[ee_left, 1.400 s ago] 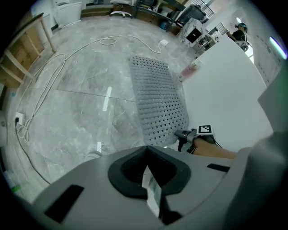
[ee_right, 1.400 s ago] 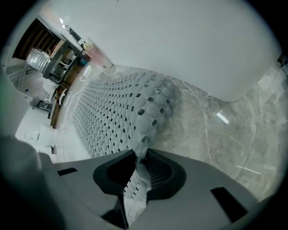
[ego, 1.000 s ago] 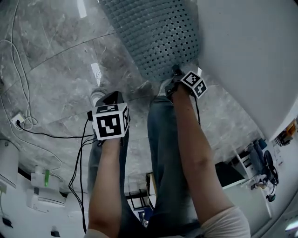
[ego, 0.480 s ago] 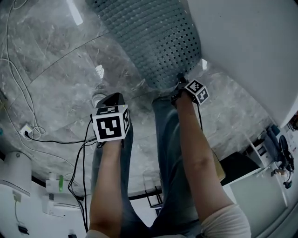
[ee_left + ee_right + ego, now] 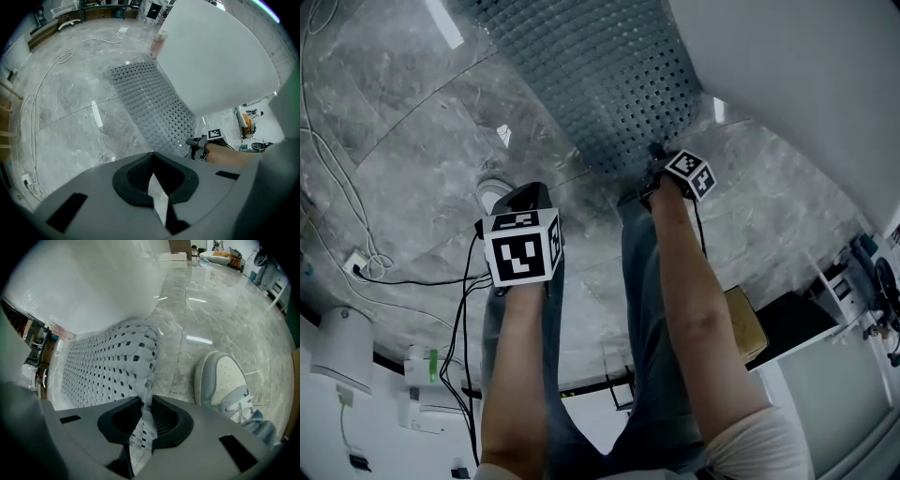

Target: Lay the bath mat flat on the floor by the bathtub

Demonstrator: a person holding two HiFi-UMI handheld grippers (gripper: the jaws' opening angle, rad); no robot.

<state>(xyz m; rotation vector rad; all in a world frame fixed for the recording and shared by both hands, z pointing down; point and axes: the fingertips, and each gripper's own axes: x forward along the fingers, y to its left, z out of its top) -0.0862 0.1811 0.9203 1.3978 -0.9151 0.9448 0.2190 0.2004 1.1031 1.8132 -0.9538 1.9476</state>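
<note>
The bath mat [image 5: 600, 84] is a grey perforated sheet lying on the marble floor [image 5: 412, 159] at the foot of the white bathtub [image 5: 787, 84]. Its long axis runs along the tub wall, away from us. One long edge sits just beside the tub and the other faces the open floor. Most of the mat rests flat. Its near end rises off the floor and narrows toward the right gripper [image 5: 661, 159].

In the right gripper view, a folded edge of the mat [image 5: 108, 362] stands between the jaws of the right gripper [image 5: 145, 427]. The jaws are opening, though their pads are on the edge at this moment. From there the sheet bulges up and then spreads out along the tub [image 5: 84, 282]. A grey and white shoe [image 5: 222, 380] stands on the floor just beside this raised end, on the side away from the tub.

The left gripper [image 5: 525, 199] hangs over bare floor, well apart from the mat and on its open side. In its own view, the jaws of the left gripper [image 5: 154, 192] are closed together with nothing between them. That view also shows the mat [image 5: 150, 103] stretching away beside the tub [image 5: 211, 61], with the right gripper [image 5: 199, 145] at its near corner. A white cable [image 5: 337, 159] trails across the floor, far from the mat.
</note>
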